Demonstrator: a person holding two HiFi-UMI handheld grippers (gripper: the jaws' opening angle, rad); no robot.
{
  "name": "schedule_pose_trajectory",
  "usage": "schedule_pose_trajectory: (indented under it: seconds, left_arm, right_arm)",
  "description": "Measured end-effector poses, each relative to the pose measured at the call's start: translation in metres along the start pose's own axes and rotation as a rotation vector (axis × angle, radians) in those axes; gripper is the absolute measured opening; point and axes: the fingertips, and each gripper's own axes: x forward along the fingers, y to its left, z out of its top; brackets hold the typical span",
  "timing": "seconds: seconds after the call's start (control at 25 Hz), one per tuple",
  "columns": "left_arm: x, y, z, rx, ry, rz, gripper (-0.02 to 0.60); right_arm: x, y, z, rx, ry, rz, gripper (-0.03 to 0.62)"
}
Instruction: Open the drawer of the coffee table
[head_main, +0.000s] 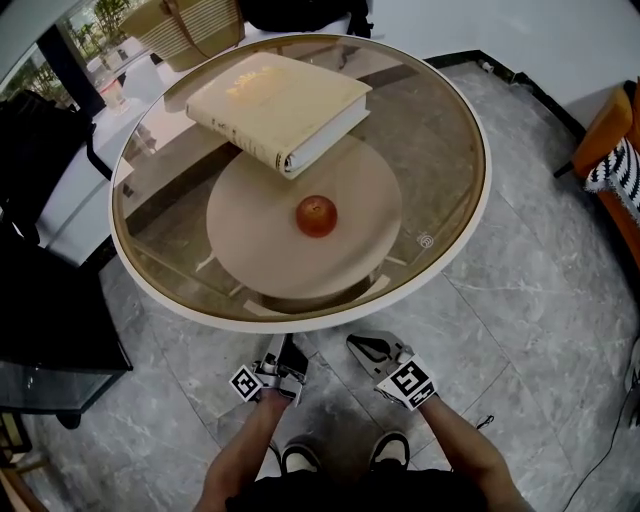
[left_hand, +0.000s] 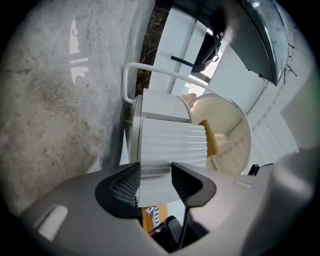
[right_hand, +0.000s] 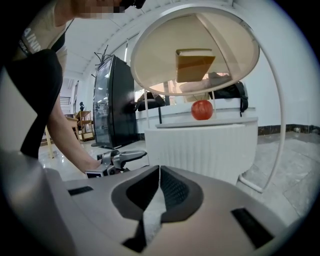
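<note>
A round glass-topped coffee table (head_main: 470, 240) with a white rim carries a cream book (head_main: 280, 105). Under the glass, an apple (head_main: 316, 215) rests on the white ribbed drawer unit (right_hand: 200, 145). My left gripper (head_main: 290, 347) is below the table's near rim, rolled on its side and pointing at the unit. In the left gripper view its jaws (left_hand: 155, 172) stand apart, with the ribbed front (left_hand: 170, 137) showing in the gap. I cannot tell whether they touch it. My right gripper (head_main: 360, 345) hangs beside it, with its jaws (right_hand: 159, 170) shut on nothing.
A white tube leg (right_hand: 280, 115) curves from the rim to the floor right of the unit. A black cabinet (head_main: 50, 320) stands at the left. An orange chair (head_main: 610, 150) is at the right, and a woven bag (head_main: 190, 30) lies beyond the table. The person's shoes (head_main: 300, 458) are on the grey stone floor.
</note>
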Motion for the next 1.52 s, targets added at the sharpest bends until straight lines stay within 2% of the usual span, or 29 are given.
schedule_pose_trajectory:
  seconds: [0.52, 0.72, 0.88, 1.28, 1.52]
  left_arm:
    - [-0.058, -0.014, -0.038, -0.019, 0.051, 0.05, 0.181]
    - [-0.076, -0.018, -0.051, -0.026, 0.081, 0.056, 0.181]
    - [-0.083, -0.019, -0.055, -0.006, 0.121, 0.062, 0.181]
    - [-0.095, -0.022, -0.067, 0.159, 0.248, 0.19, 0.181]
    - [-0.109, -0.041, -0.047, 0.348, 0.254, 0.26, 0.178]
  right_arm:
    - [-0.032, 0.049, -0.008, 0.006, 0.005, 0.074, 0.008]
    - [-0.051, 0.069, 0.005, 0.024, -0.026, 0.096, 0.008]
    - [-0.064, 0.076, 0.019, -0.004, -0.045, 0.123, 0.008]
    - [-0.07, 0.079, 0.04, -0.036, -0.037, 0.132, 0.008]
    - [-0.07, 0.088, 0.054, -0.036, -0.052, 0.18, 0.008]
